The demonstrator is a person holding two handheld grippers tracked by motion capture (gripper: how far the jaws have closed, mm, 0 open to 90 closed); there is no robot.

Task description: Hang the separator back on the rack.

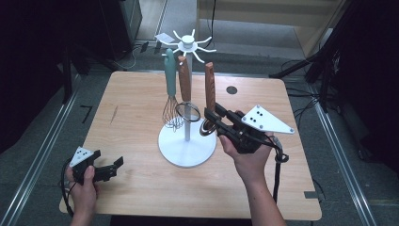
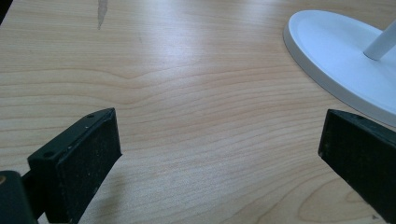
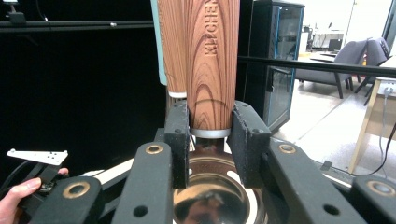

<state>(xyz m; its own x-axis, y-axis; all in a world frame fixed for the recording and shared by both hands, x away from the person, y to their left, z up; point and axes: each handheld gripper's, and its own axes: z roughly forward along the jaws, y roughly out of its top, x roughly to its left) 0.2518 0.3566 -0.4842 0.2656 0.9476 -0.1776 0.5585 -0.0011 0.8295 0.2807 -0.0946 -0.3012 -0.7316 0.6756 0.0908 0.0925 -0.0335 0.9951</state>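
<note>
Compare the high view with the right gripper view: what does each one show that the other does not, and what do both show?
High view alone: the whole wooden table, the white stand's round base, its hook crown and a teal-handled whisk hanging there.
Right gripper view alone: the word KITCHEN carved into the wood-handled utensil, the steel collar under the handle, and a room with chairs behind.
Both: the right gripper closed on that utensil's neck, a second wooden handle beside it, and the left gripper in the other hand.

"KITCHEN" (cut off at the top edge) engraved lengthwise on the wooden handle
</note>
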